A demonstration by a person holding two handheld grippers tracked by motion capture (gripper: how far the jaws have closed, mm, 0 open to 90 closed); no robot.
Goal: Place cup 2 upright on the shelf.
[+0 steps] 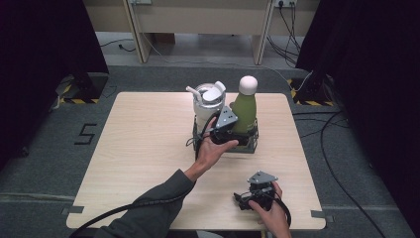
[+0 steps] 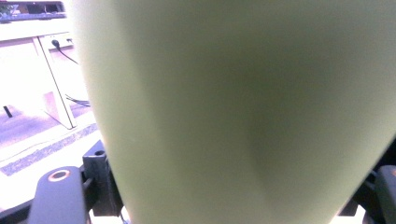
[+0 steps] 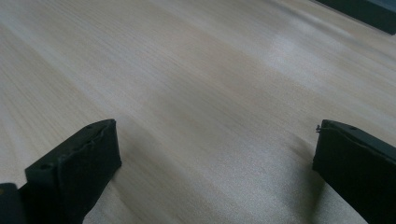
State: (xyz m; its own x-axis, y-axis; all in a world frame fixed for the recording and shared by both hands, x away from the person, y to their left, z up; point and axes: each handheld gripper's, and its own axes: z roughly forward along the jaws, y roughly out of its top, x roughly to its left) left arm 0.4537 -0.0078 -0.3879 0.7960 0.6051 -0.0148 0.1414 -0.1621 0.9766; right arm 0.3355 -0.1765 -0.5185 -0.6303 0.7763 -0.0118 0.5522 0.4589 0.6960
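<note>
Right gripper (image 1: 246, 199) rests wide-jawed near table edge (image 1: 198, 228), bare wood ahead.

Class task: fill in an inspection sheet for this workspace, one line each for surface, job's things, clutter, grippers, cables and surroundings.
Surface: pale wooden table, bare in front.
Job's things: olive-green metal bottle with pale round cap standing upright in a black wire rack; white lidded tumbler with straw beside it.
Clutter: nothing seen.
Grippers: left gripper at the bottle's base, bottle between its jaws, contact unclear; right gripper resting low near the table's front edge, jaws open.
Cables: black cables on the floor at right.
Surroundings: grey carpet, dark curtains, wooden desk behind.
</note>
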